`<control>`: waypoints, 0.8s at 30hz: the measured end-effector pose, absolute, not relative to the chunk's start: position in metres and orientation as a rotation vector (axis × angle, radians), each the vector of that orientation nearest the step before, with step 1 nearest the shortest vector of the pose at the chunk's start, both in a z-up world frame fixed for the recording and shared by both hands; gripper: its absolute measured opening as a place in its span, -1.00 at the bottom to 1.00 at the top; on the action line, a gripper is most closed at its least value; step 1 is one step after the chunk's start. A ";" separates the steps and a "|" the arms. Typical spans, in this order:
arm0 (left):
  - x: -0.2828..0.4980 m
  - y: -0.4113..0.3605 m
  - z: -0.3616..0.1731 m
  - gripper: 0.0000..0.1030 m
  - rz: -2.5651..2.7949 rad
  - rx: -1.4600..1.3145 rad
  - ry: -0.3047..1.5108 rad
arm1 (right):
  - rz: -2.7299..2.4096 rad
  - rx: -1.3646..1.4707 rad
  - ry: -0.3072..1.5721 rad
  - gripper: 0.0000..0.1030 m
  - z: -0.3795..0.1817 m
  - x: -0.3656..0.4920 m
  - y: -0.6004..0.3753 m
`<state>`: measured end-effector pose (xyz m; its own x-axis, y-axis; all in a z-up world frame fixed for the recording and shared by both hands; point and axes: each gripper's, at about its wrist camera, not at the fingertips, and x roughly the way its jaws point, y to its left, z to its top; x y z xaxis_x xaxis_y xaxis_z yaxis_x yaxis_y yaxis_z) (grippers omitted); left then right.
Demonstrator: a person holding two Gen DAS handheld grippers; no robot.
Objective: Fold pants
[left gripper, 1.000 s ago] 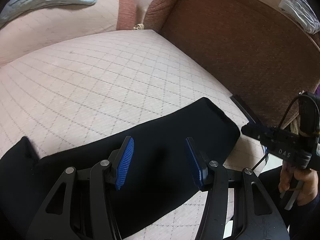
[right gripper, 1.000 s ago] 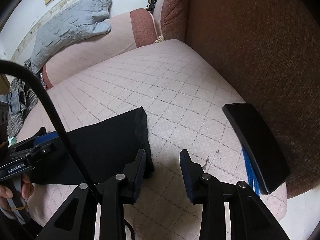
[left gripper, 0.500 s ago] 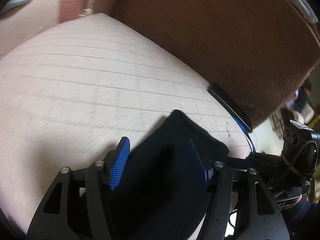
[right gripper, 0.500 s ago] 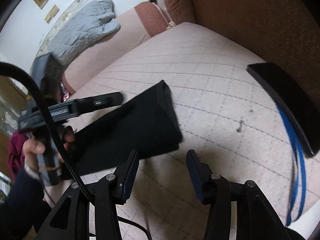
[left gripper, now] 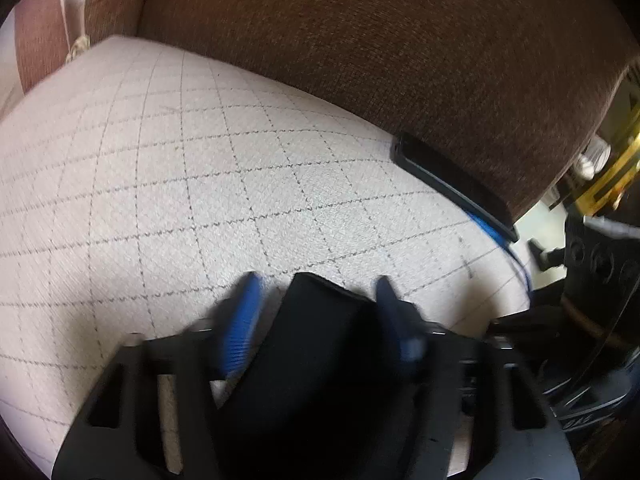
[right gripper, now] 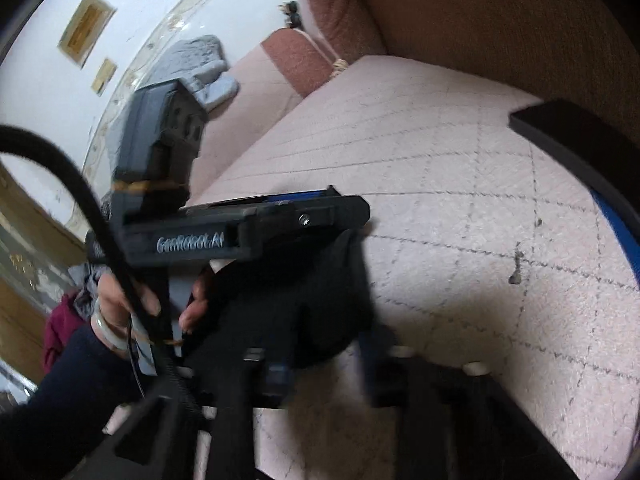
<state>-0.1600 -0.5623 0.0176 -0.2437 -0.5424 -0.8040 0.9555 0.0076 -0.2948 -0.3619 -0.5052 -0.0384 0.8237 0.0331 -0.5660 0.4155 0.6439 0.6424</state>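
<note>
Motion blur smears both grippers, and much of the black pants (left gripper: 316, 344) is lost in shadow at the lower edge of the left wrist view, cut off by the frame at 6 o'clock. The left gripper (left gripper: 316, 312) has its blue-padded fingers (left gripper: 240, 328) spread apart on either side of a raised fold of the pants, a sliver of pale cushion (left gripper: 200, 184) showing between the left pad and the cloth; whether either pad touches the fabric is too blurred to tell. The fold's long axis runs from 6 o'clock up toward 12 o'clock, its squared end pointing at the brown sofa back (left gripper: 380, 40). In the right wrist view the pants (right gripper: 304, 304) bunch dark at centre, partly hidden behind the left gripper (right gripper: 336, 210), which crosses from 9 o'clock, gripped by a hand (right gripper: 128, 300). The right gripper (right gripper: 324, 368) sits blurred at 6 o'clock, its fingers apart, the left one overlapping the cloth's near edge. A flat black object (left gripper: 452, 180) lies along the sofa back at 3 o'clock, well apart from the pants. A grey cloth (right gripper: 204, 68) rests on the far seat at 11 o'clock.
</note>
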 end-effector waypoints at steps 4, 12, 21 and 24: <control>-0.153 -0.550 0.025 -0.81 -1.592 0.500 1.029 | -0.225 0.808 0.575 -0.75 -0.027 -0.356 -0.502; -0.128 -0.467 0.108 -0.81 -1.606 0.221 0.895 | -0.138 0.588 0.503 -0.76 0.048 -0.334 -0.461; -0.078 -0.299 0.137 -0.80 -1.290 0.000 0.867 | 0.143 0.393 0.490 -0.76 0.095 -0.269 -0.358; -0.058 -0.233 0.113 -0.77 -1.069 -0.041 0.936 | 0.240 0.371 0.567 -0.76 0.069 -0.231 -0.320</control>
<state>-0.0579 -0.2331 0.1131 0.1495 -0.7598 -0.6327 0.7277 0.5178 -0.4498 -0.2312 -0.3205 0.0693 0.8188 0.3202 -0.4764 -0.1187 0.9065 0.4053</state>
